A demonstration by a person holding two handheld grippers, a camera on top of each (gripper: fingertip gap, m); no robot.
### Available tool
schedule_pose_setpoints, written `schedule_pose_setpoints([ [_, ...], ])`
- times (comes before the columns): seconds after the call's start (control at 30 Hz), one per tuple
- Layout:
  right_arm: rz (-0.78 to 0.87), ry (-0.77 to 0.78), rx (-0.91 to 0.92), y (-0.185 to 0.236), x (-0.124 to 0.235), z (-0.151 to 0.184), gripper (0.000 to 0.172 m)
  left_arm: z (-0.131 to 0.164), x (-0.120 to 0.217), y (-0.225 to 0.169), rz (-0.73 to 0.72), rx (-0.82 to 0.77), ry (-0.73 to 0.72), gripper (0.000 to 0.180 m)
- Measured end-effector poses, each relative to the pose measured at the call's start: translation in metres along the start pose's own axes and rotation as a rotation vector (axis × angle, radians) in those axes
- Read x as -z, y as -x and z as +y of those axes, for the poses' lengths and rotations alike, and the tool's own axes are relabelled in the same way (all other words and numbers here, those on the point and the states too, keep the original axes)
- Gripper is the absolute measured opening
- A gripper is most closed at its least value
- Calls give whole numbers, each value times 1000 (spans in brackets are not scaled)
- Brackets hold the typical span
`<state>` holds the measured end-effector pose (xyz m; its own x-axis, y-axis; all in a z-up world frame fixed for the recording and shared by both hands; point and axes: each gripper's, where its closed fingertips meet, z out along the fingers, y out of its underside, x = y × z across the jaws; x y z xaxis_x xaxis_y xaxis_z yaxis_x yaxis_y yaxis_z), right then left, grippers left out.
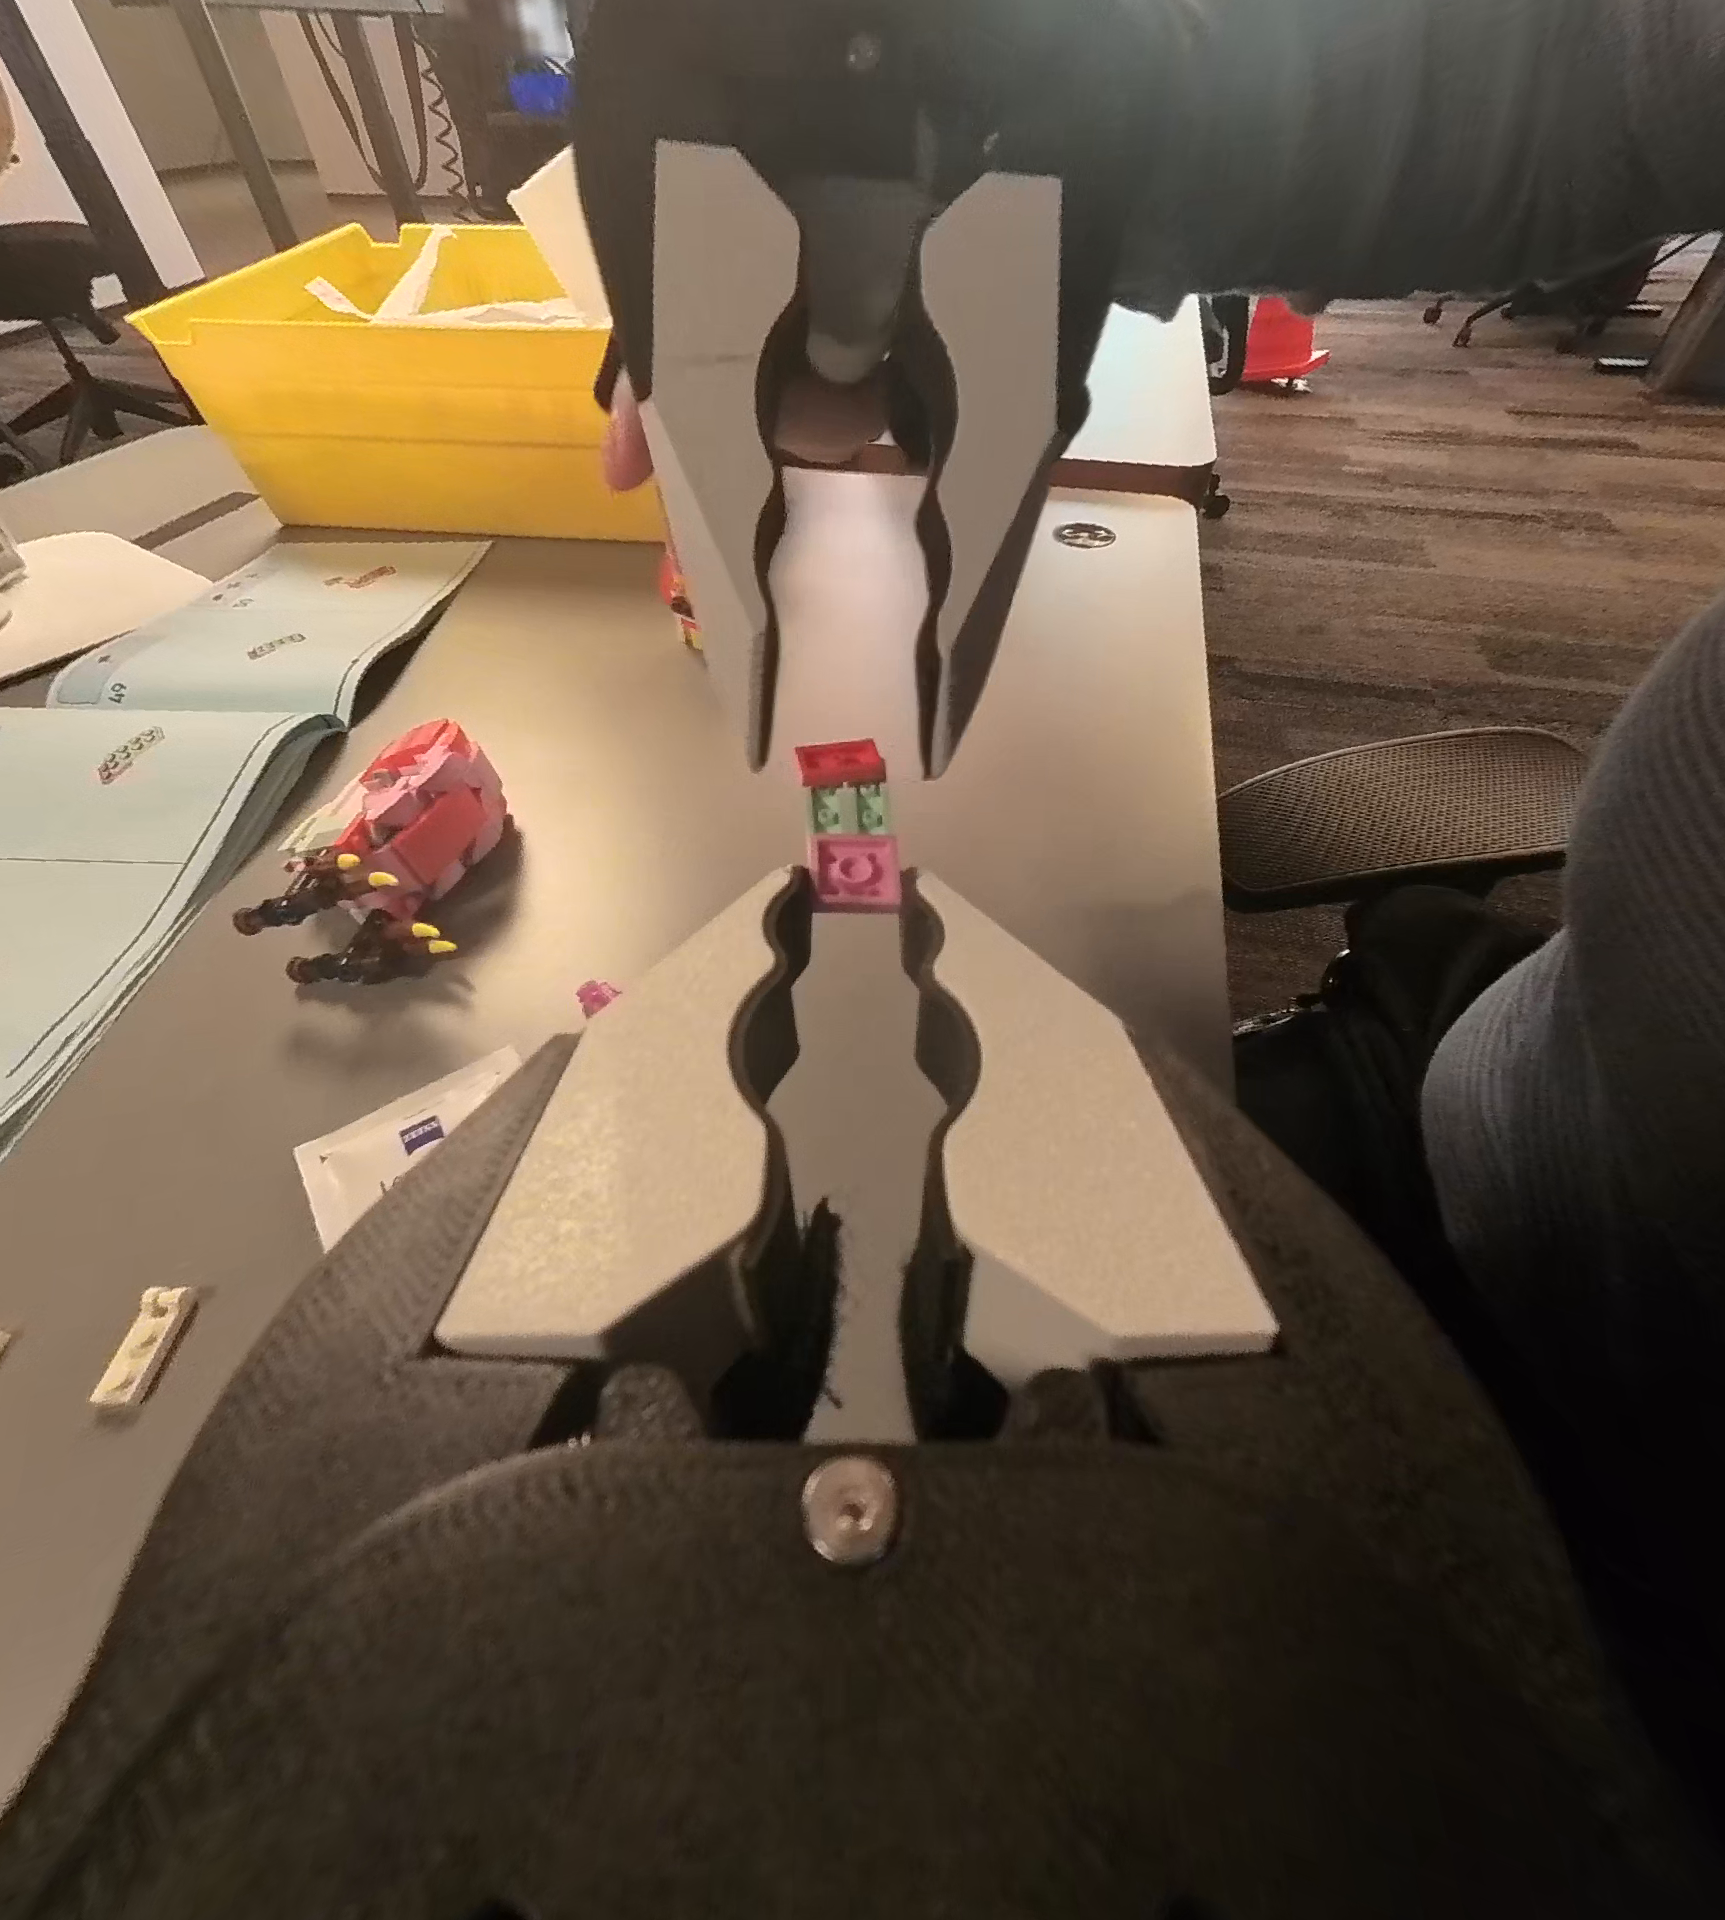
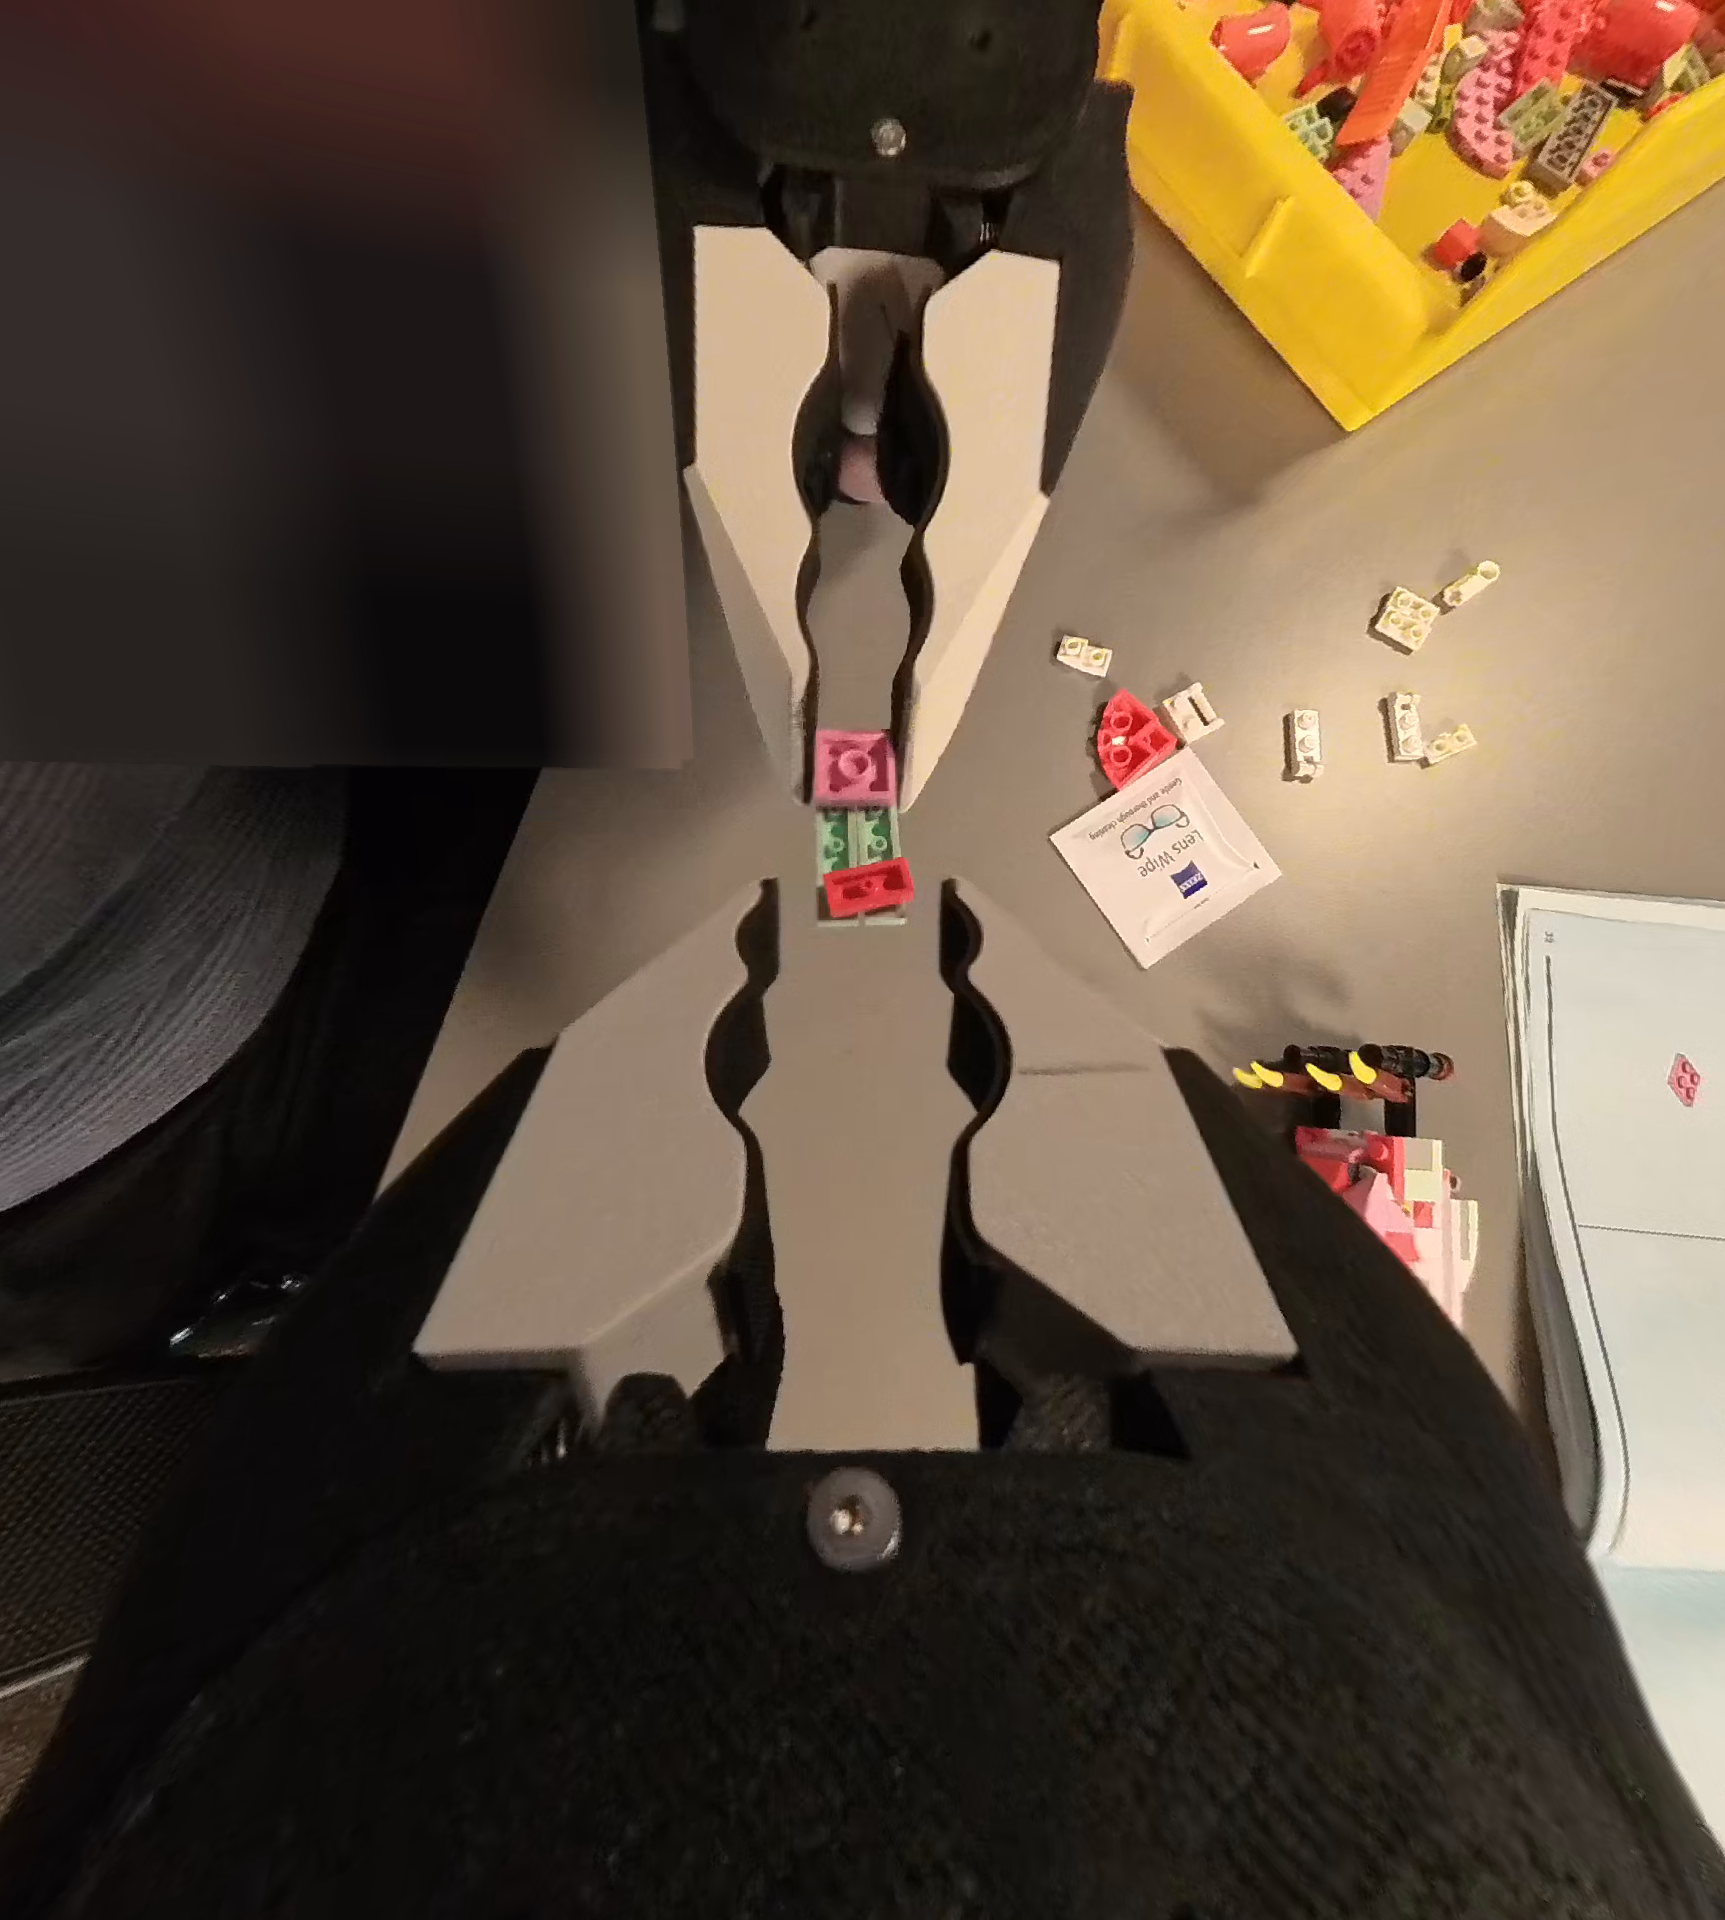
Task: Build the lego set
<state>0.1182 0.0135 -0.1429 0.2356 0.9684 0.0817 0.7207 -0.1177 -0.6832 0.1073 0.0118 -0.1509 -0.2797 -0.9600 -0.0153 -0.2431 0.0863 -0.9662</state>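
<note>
Grey desk (image 2: pixel 1357 499) carries yellow bin (image 2: pixel 1284 260), booklet (image 2: pixel 1668 1195), wipe packet (image 2: pixel 1164 868).

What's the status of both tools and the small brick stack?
Left tool clamps brick stack's pink end. Right tool open, astride red end, not touching. Nothing between them.

**Right wrist view: small brick stack between two grippers**

Right gripper (image 2: pixel 858 894) stood open, fingers clear of the red brick (image 2: pixel 868 889). Left gripper (image 2: pixel 853 774) pinched the pink brick (image 2: pixel 852 767); green plates (image 2: pixel 858 836) joined them. Lens wipe packet (image 2: pixel 1164 868) lay on the table (image 2: pixel 1305 499), yellow bin (image 2: pixel 1284 260) beyond.
</note>
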Motion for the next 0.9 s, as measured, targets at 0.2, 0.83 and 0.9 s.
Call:
schedule_pose_setpoints([
  [0.2,-4,-27,-25,3,-4,2,25,-4,1,-2,15,6,-20,15],
  [0.83,7,-34,-21,4,-3,2,20,-5,1,-5,29,13,-21,15],
  [0.9,11,-33,-16,5,-4,3,28,-6,1,-5,32,13,-21,15],
])
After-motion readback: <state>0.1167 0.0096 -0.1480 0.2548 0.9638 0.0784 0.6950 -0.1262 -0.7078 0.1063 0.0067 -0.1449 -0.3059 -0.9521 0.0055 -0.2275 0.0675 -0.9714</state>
